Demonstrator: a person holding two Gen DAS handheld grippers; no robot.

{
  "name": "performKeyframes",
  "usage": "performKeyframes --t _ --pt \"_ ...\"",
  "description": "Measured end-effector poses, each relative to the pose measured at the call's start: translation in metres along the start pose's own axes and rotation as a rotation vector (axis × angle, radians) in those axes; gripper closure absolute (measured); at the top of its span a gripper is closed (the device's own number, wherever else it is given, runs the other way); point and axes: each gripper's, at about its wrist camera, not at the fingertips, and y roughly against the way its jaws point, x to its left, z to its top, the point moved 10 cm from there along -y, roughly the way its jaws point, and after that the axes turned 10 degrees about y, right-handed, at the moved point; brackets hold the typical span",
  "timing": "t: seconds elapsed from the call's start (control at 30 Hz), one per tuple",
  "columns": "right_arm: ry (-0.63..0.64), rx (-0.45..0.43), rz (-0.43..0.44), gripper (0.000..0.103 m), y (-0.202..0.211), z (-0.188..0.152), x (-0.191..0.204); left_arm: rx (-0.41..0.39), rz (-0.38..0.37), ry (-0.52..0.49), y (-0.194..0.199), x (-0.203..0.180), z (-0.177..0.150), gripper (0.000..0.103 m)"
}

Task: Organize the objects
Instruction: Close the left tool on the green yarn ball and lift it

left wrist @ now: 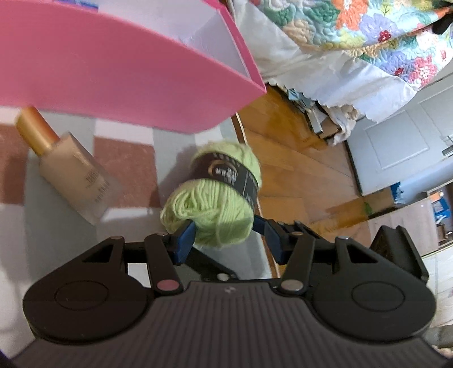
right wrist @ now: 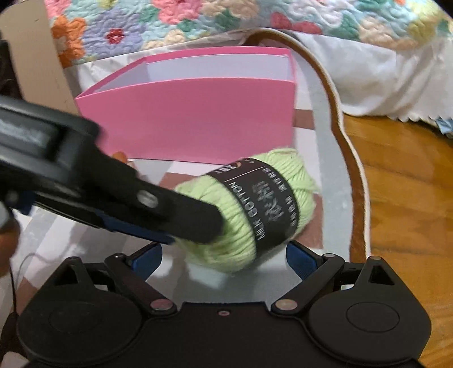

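My left gripper (left wrist: 223, 236) reaches in from the left side, angled down toward the table, and in the right wrist view it crosses the frame as a blurred black arm (right wrist: 181, 218) ending on the near end of the yarn ball (right wrist: 249, 209). Its fingers (left wrist: 184, 240) are partly closed, blue pads pressing both sides of the green yarn ball (left wrist: 211, 198), so I have the yarn gripped at its near end; whether it is lifted or resting on the table I cannot tell. My right gripper (right wrist: 223, 254) sits low, just behind the yarn, jaws spread wide, pads apart from the wool and holding nothing. The yarn has a dark paper band around its middle. Just past it stands a pink box (right wrist: 187, 121), open top, white inside. Ahead-left of my left gripper a beige makeup bottle (left wrist: 68, 169) with a gold cap lies on its side, close to the box wall. The table (right wrist: 328, 169) is grey with reddish-brown squares and a curved pale edge. To the right there is wood floor (left wrist: 300, 169), and beyond it a bed with a flowered quilt (right wrist: 226, 19).
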Motion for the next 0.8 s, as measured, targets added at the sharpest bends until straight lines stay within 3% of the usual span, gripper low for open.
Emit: performKeyframes --t 0.23,0.33,0.53,0.8 --pt "-0.028 -0.076 -0.058 0.011 0.018 0.003 -0.017 -0.082 0.056 0.013 0.002 0.011 0.018 0.048" --pt "-0.010 -0.067 -0.038 0.013 0.019 0.002 -0.016 -0.095 0.069 0.025 -0.005 0.017 0.019 0.048" --pt "0.008 -0.062 0.040 0.012 0.024 0.004 -0.002 -0.113 0.027 0.060 -0.015 0.015 0.025 0.048" --pt "-0.084 -0.033 0.107 0.008 0.015 0.002 -0.004 -0.028 -0.020 0.085 -0.031 0.011 0.014 0.051"
